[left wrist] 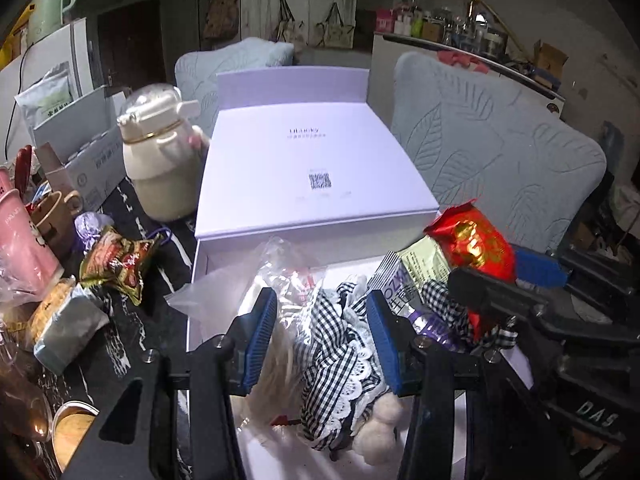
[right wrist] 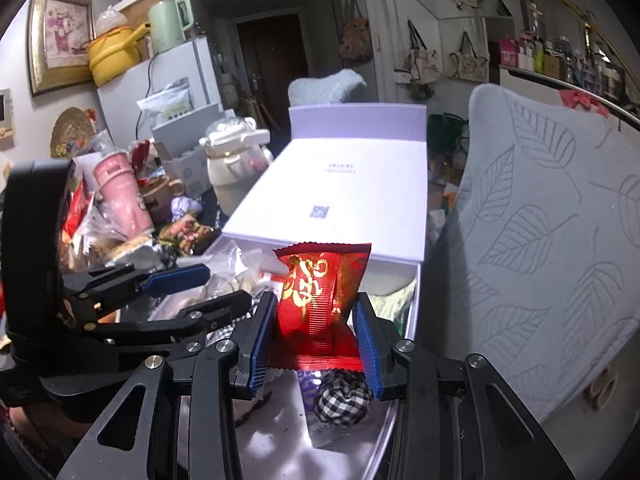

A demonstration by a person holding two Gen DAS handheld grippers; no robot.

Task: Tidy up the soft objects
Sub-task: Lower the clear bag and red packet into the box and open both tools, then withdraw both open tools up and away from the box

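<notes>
A white storage box [left wrist: 200, 264] lies open on the table, its lid [left wrist: 312, 160] partly slid back. Inside lie a plush doll in a black-and-white checked dress [left wrist: 340, 352], a clear plastic bag [left wrist: 276, 272] and flat packets. My left gripper [left wrist: 322, 336] hangs open over the doll, its blue pads either side of the dress. My right gripper [right wrist: 316, 340] is shut on a red and gold packet [right wrist: 324, 284] and holds it over the box's right part; it also shows in the left wrist view [left wrist: 476, 244]. The left gripper shows in the right wrist view [right wrist: 176, 276].
Left of the box the table holds a cream bottle [left wrist: 160, 160], a pink cup [left wrist: 20, 240], snack packets [left wrist: 116, 260] and a grey carton [left wrist: 84, 168]. A pale blue padded chair back [left wrist: 500, 152] stands right of the box.
</notes>
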